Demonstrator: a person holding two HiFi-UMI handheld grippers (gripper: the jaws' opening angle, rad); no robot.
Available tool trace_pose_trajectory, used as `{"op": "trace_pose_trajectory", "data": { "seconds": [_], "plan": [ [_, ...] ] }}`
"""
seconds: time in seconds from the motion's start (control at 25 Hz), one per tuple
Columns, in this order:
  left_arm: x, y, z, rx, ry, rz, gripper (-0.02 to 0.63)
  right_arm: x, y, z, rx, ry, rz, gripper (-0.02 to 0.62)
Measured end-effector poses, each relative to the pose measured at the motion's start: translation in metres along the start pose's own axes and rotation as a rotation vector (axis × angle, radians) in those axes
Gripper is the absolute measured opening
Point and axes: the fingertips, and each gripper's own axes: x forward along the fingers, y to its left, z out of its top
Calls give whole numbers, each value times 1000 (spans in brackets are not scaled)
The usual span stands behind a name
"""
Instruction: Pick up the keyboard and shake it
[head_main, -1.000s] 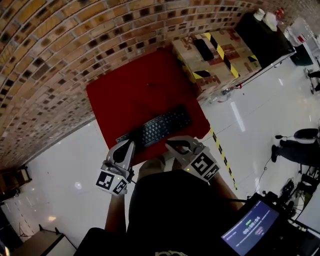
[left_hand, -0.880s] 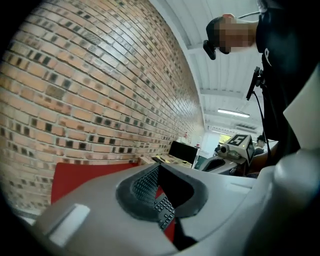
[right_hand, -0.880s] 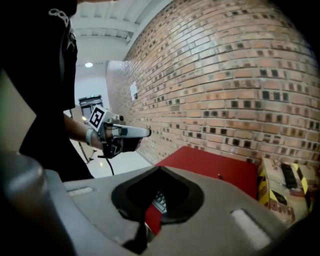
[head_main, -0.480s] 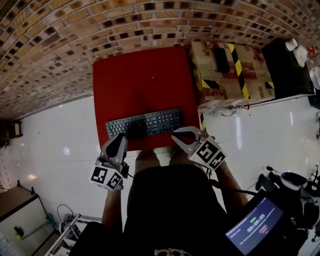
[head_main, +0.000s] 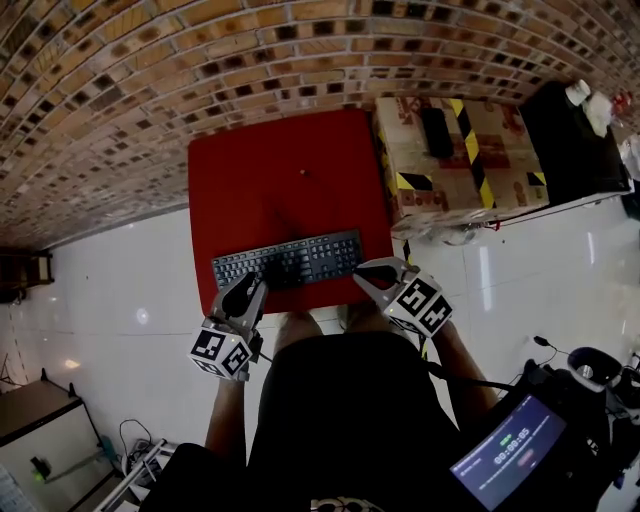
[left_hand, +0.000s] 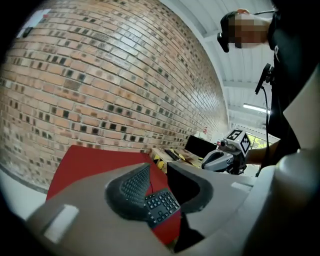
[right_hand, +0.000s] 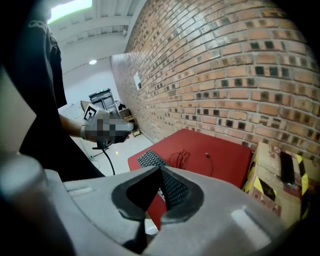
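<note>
Approaching is the step judged to be in hand: the keyboard (head_main: 290, 260) has not yet been gripped and lies flat along the near edge of the red surface (head_main: 280, 170). At the left, the left gripper (head_main: 252, 288) is held just short of the keyboard's left end. Its jaws have just been opening and stand slightly parted, with nothing pressed between them (only keys are seen beyond the gap). At the right, the right gripper (head_main: 366, 272) is poised by the keyboard's right end with its jaws closed together and empty. Further right, a taped cardboard box (head_main: 460, 150) is seen beside the surface.

For the next move, the right jaws would need to be opened, the left ones widened, and each pair slid over an end of the keyboard before a lift.

Compared with a second ago, both grippers have been brought closer to the keyboard, which was then seen well ahead of them and lying slantwise in the head view.
</note>
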Motion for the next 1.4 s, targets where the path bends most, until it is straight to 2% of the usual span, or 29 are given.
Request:
{"op": "trace_pose_trajectory", "data": {
  "seconds": [0.08, 0.24, 0.4, 0.56, 0.72, 1.0, 1.16, 1.4],
  "plan": [
    [0, 9, -12, -9, 56, -16, 143, 7, -5, -8, 50, 21, -9, -7],
    [-15, 40, -42, -57, 158, -22, 198, 29, -18, -35, 142, 99, -35, 99],
    [-30, 96, -75, -115, 268, 4, 273, 56, -40, -65, 242, 192, -93, 184],
    [-37, 148, -99, -225, 338, 38, 290, 80, -65, -109, 386, 302, -166, 272],
    [-38, 185, -139, -347, 428, 35, 290, 99, -88, -143, 486, 372, -216, 326],
    [-30, 212, -174, -405, 558, 13, 311, 125, -112, -160, 642, 352, -156, 334],
    [-30, 219, -188, -418, 623, -3, 325, 132, -113, -167, 651, 383, -132, 334],
    [-28, 220, -199, -475, 651, -69, 328, 133, -110, -169, 640, 384, -99, 333]
  ]
}}
